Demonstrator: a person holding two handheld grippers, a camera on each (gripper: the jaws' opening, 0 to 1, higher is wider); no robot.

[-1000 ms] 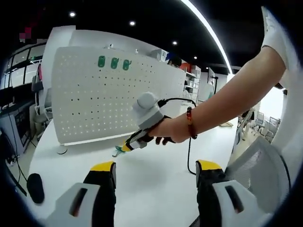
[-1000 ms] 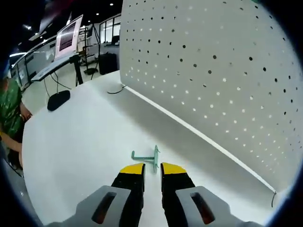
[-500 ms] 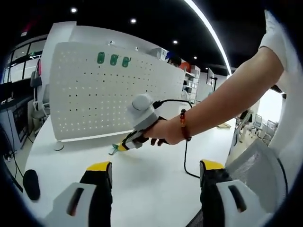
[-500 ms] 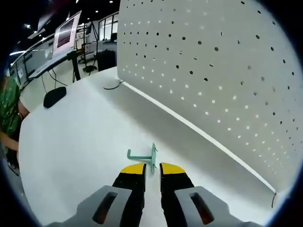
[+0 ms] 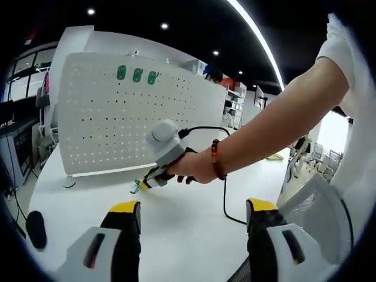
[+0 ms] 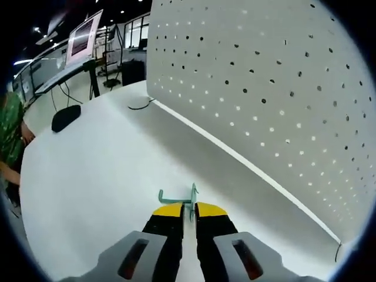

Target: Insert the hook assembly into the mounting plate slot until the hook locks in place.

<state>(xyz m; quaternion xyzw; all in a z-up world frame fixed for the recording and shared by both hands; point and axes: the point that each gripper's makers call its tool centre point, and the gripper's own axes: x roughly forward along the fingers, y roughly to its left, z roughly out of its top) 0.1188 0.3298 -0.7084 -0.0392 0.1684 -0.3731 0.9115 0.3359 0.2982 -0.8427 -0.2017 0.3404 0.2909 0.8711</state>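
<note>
A small green hook lies on the white table in front of the white pegboard. My right gripper has its yellow-tipped jaws closed to a narrow gap, with the hook's upright plate pinched between the tips. In the left gripper view a hand holds that right gripper low over the table, and the green hook sits at its tip. The pegboard stands behind, with three green hooks mounted near its top edge. My left gripper hangs open, near the table's front and well back from the hook.
A black mouse and a thin cable lie at the pegboard's far end, with a monitor beyond. A person in green sits at the left. A black cable trails across the table, and a mesh chair stands on the right.
My right gripper has moved forward onto the hook and its jaws have narrowed around the hook's plate. In the left gripper view the hand and right gripper have shifted left and lower.
</note>
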